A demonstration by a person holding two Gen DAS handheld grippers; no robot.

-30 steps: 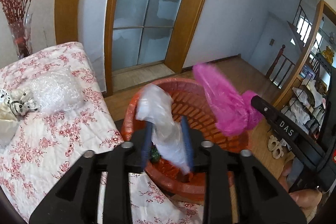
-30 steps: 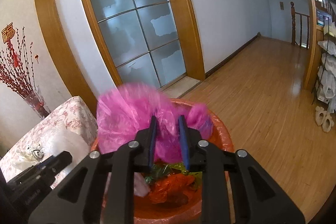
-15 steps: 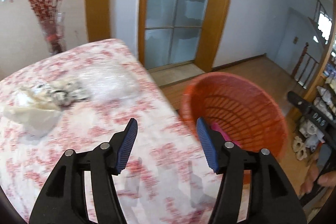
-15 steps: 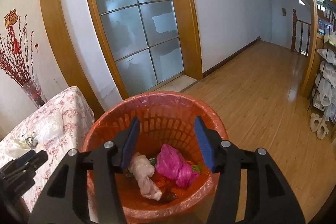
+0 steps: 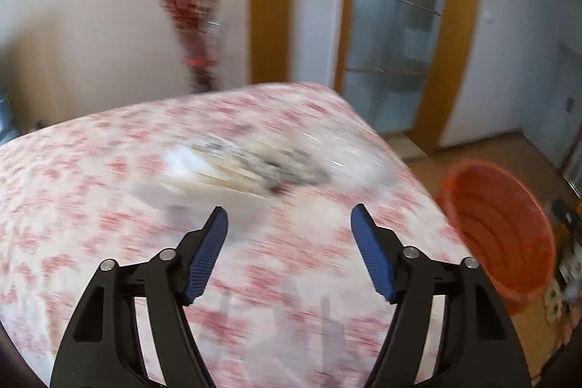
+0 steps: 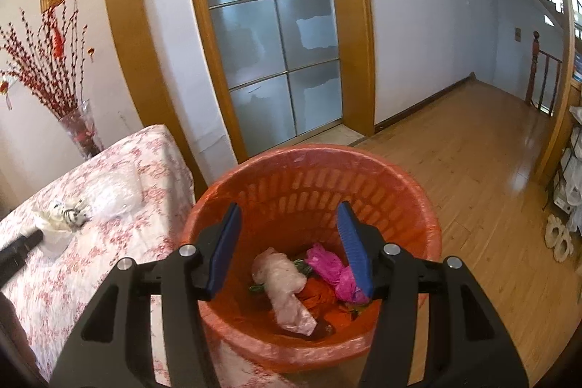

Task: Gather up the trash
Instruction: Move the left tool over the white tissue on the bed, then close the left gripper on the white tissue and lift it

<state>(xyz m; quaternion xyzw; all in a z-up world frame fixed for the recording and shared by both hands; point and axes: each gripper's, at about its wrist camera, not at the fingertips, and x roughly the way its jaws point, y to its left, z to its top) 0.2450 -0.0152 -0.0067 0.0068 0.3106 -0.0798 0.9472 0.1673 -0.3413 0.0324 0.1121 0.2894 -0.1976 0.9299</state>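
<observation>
Fingers of left gripper [image 5: 289,219] opening, empty; right gripper [image 6: 287,217] fingers apart, empty, above basket [image 6: 418,202] rim.

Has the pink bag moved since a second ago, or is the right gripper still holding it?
Yes. The pink bag has dropped from the right gripper, now open, and lies at the bottom of the orange basket, beside the pale bag.

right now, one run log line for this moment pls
left gripper: opening, empty, over table trash | right gripper: open, empty, over basket | pink bag, white bag: in basket
</observation>
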